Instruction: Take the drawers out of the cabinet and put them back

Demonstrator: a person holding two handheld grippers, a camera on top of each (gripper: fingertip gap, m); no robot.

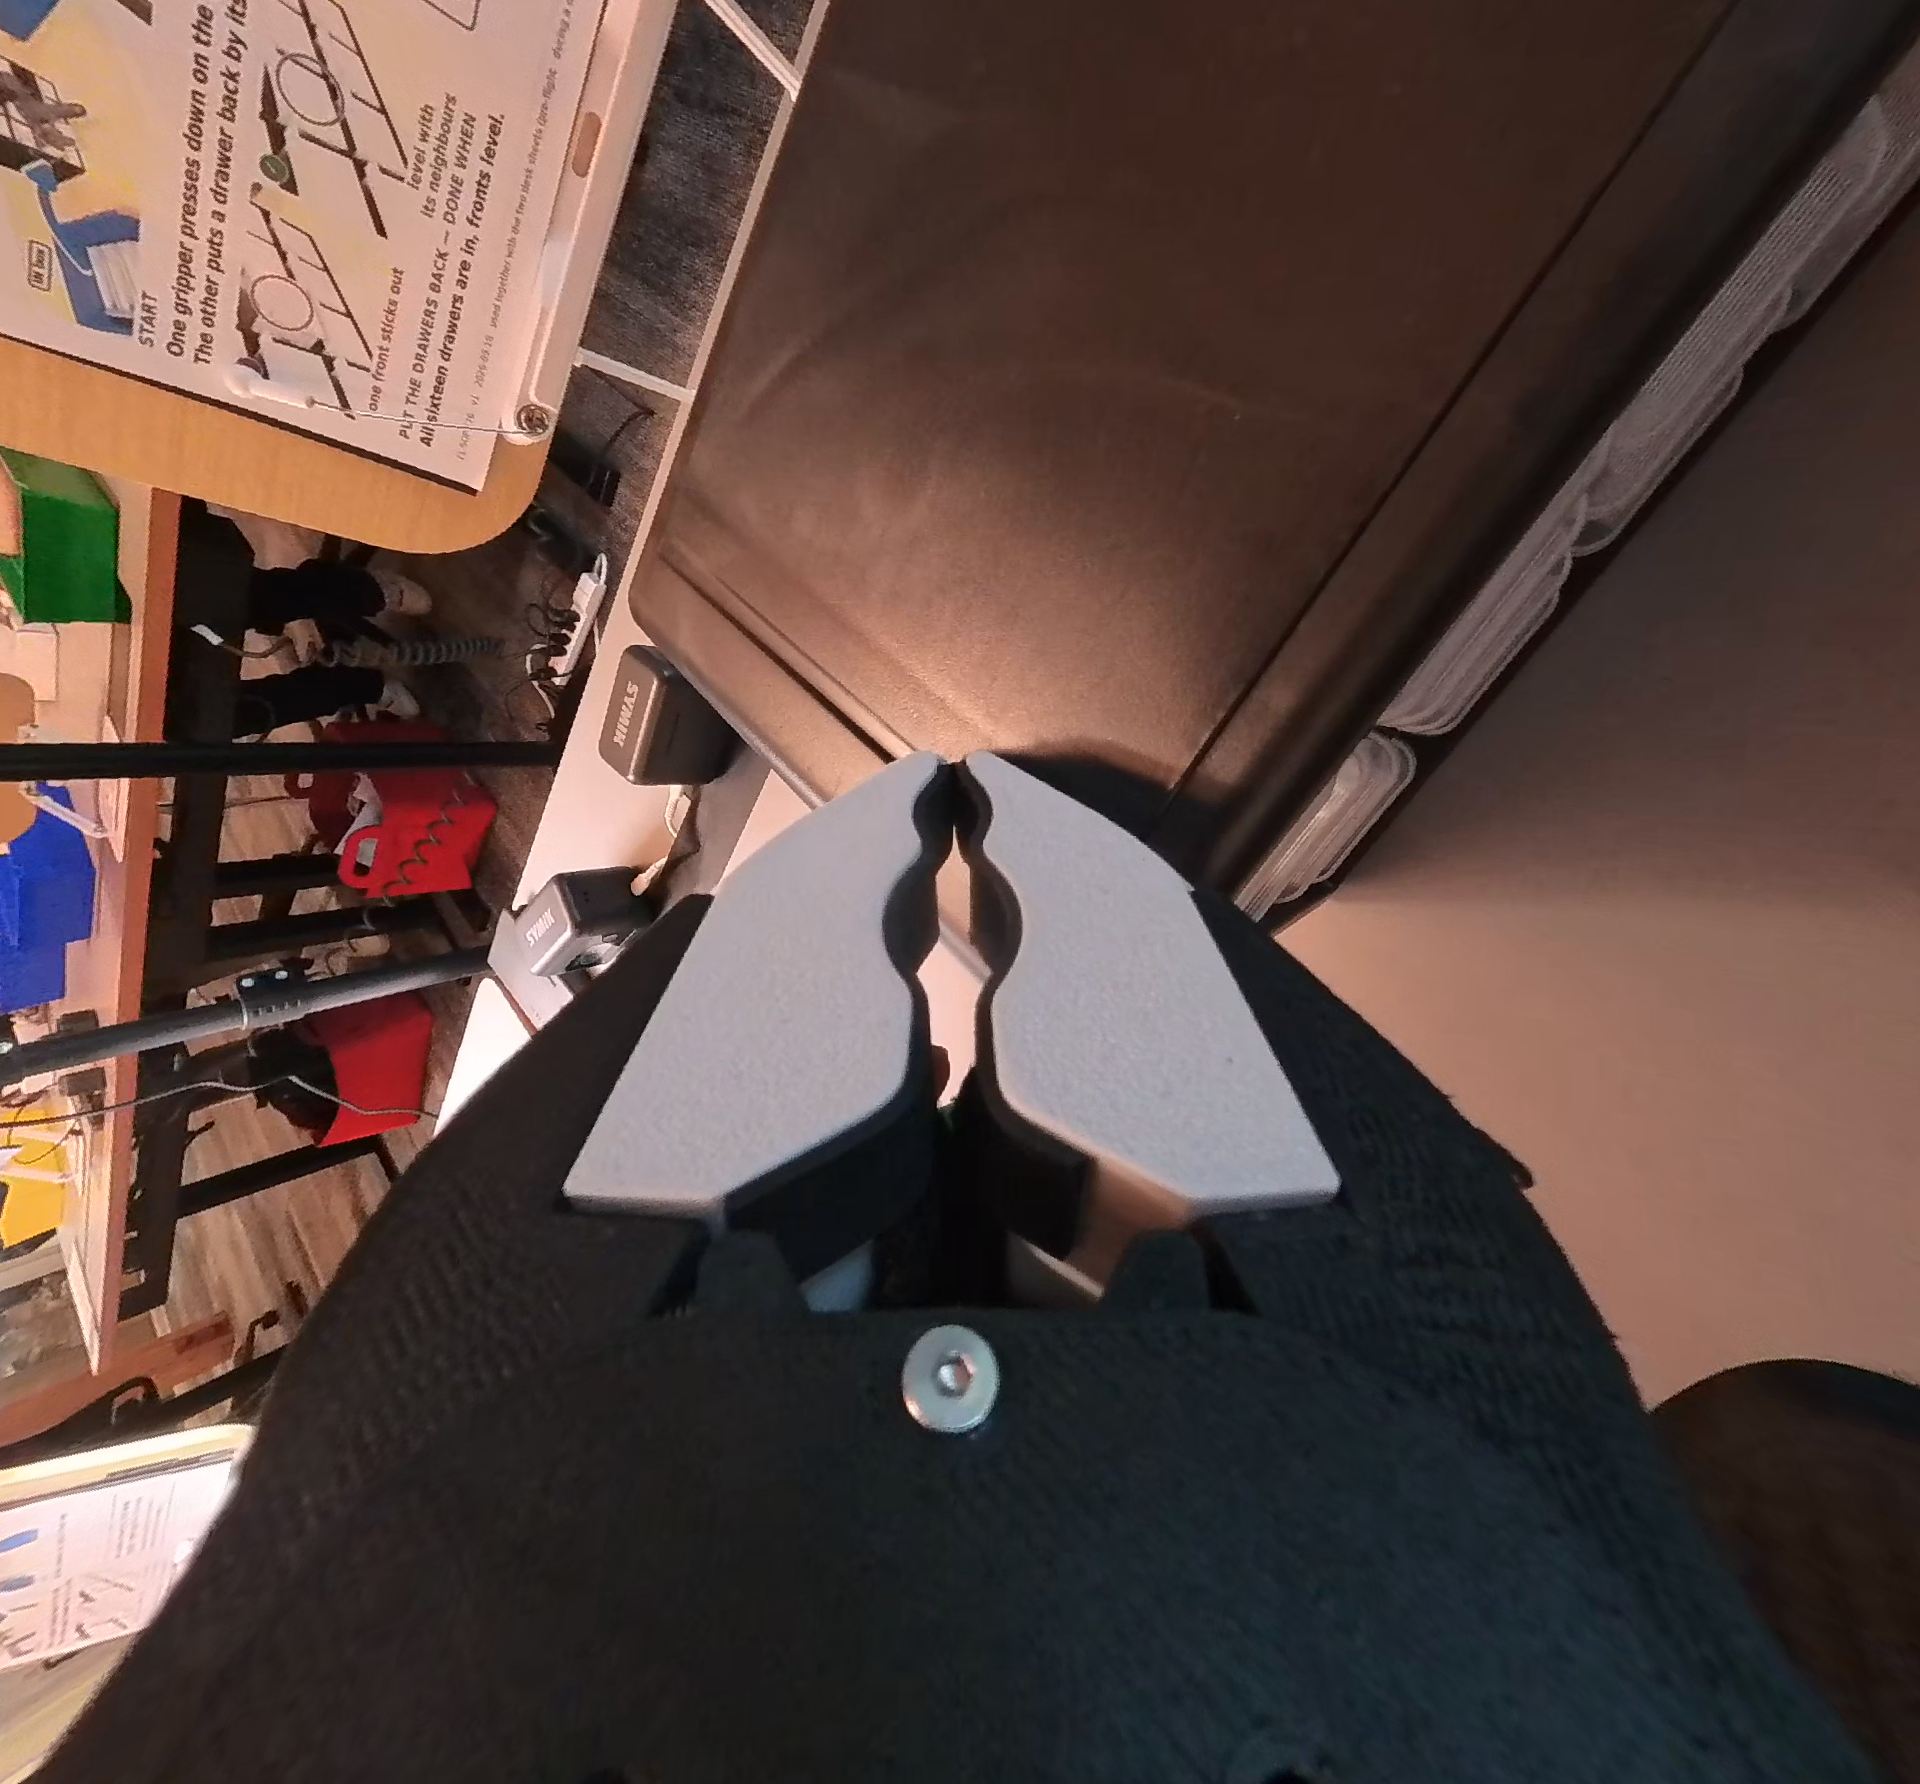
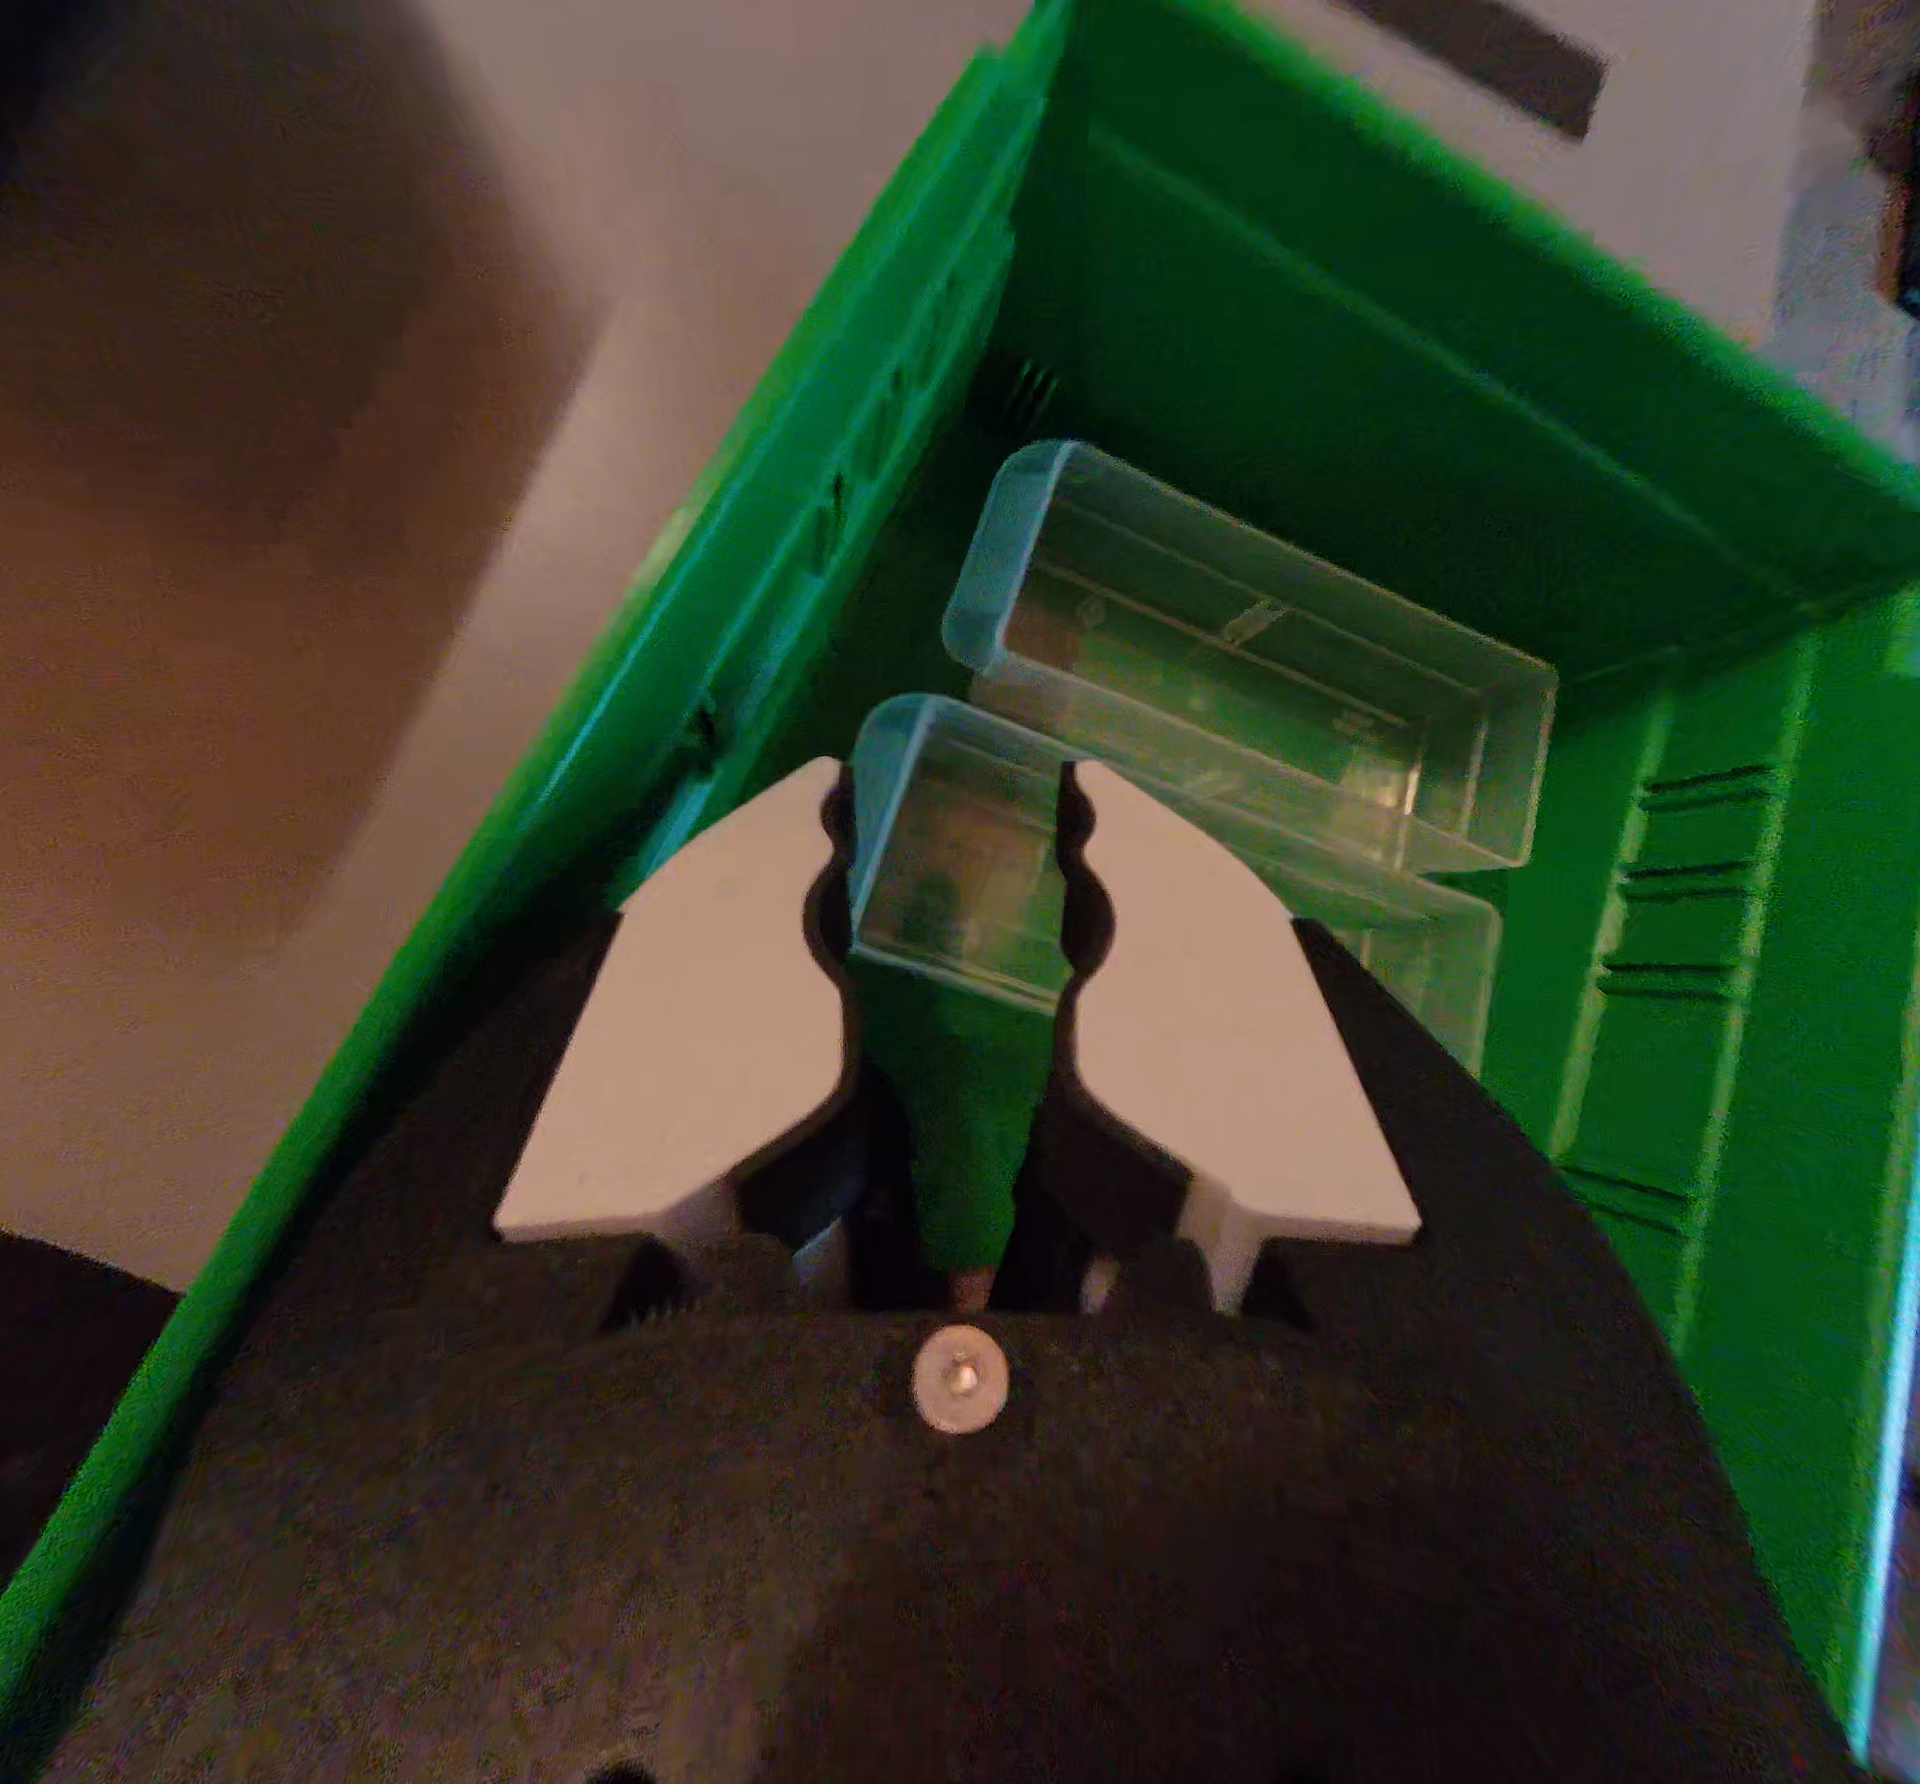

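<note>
Right claw [image 2: 956,799] straddling clear drawer [image 2: 961,861], green bin [image 2: 1351,363]

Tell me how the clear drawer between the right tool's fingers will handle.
The clear drawer looks thin-walled and empty, so probably light. Its glossy plastic may slip in the right tool. Resting tilted in the green bin, it could tip.

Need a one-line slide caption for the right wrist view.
Right gripper around a clear drawer inside the green bin, a second clear drawer lying behind.
</note>
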